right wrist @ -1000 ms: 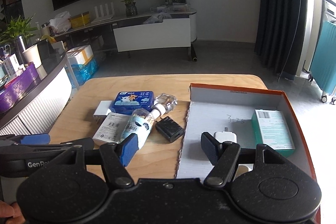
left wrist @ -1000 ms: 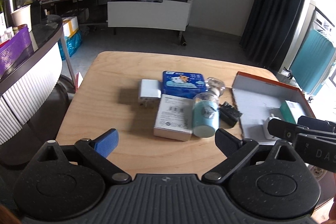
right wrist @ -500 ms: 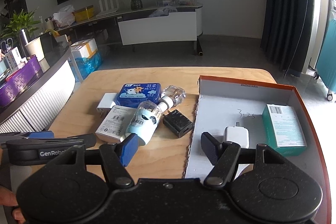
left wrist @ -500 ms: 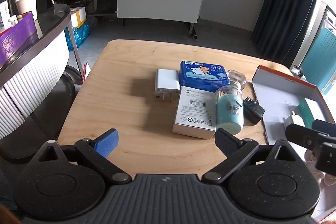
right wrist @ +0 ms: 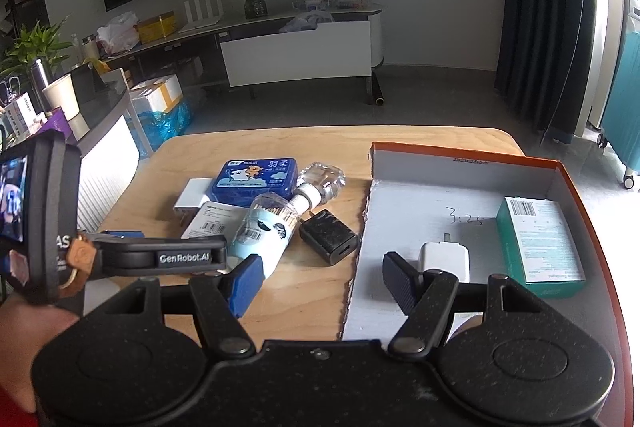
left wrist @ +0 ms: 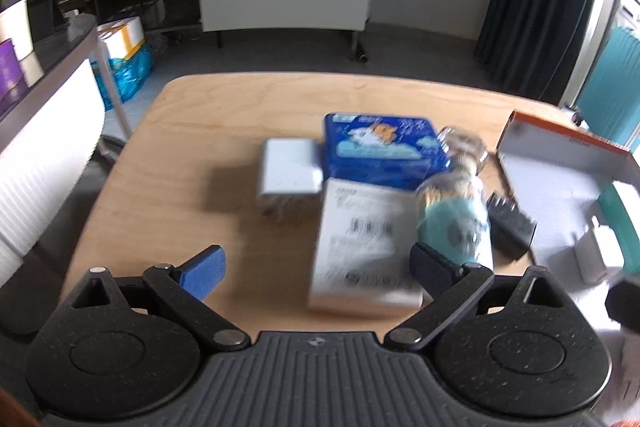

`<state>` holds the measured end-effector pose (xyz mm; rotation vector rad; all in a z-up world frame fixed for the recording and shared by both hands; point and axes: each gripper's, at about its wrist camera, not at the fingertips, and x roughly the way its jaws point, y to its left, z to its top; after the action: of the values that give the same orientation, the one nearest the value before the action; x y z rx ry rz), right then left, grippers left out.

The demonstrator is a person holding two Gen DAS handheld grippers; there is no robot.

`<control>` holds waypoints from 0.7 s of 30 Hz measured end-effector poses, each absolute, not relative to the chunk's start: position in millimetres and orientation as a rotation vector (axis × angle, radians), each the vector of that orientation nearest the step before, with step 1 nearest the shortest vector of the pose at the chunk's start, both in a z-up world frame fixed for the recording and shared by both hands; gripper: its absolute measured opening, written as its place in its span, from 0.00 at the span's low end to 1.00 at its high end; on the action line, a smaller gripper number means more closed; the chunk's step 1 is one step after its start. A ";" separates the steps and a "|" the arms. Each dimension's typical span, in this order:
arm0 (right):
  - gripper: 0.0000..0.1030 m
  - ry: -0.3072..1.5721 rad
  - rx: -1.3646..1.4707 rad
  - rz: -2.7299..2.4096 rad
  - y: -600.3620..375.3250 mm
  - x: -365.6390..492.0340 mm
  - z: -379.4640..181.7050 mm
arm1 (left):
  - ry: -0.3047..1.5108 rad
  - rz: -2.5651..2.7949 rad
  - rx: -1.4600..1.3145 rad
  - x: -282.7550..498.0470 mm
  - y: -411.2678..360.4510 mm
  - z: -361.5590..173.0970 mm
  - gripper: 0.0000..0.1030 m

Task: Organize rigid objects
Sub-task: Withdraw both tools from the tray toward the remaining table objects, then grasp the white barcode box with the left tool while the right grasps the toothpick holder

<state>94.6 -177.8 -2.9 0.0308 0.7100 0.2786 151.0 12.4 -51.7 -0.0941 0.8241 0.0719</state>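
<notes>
Black tongs (right wrist: 322, 277) with blue pads (right wrist: 244, 283), marked "GenRobot.AI".

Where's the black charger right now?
In the right wrist view the black charger lies on the table, between the teal bottle and the orange box's left wall.

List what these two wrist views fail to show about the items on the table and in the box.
- Left wrist view: motion blur smears the print on the white flat carton and the blue tin.
- Left wrist view: the orange-rimmed cardboard box is cut off by the right edge.
- Right wrist view: the white plug adapter is partly hidden behind the blue tin.
- Right wrist view: the white charger cube has its near side hidden by the right gripper.
</notes>
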 end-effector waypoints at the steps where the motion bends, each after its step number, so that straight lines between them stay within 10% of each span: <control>1: 0.77 0.711 0.033 0.275 -179.3 95.8 -3.9 | 0.823 0.066 -0.095 153.8 11.1 -51.8 0.98; 6: 0.77 0.719 0.048 0.264 -185.4 101.7 -8.4 | 0.832 0.038 -0.068 157.2 2.9 -58.6 0.93; 11: 0.77 0.730 0.041 0.275 -181.9 106.3 -12.1 | 0.817 0.009 -0.078 151.7 5.4 -60.3 0.58; 21: 0.77 0.807 0.022 0.383 -145.4 133.9 -20.3 | 0.757 0.038 -0.106 124.6 23.6 -38.7 0.58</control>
<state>133.9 -145.4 -20.3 0.0221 0.8066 0.3830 124.6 23.6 -38.7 -0.1065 0.7574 0.0379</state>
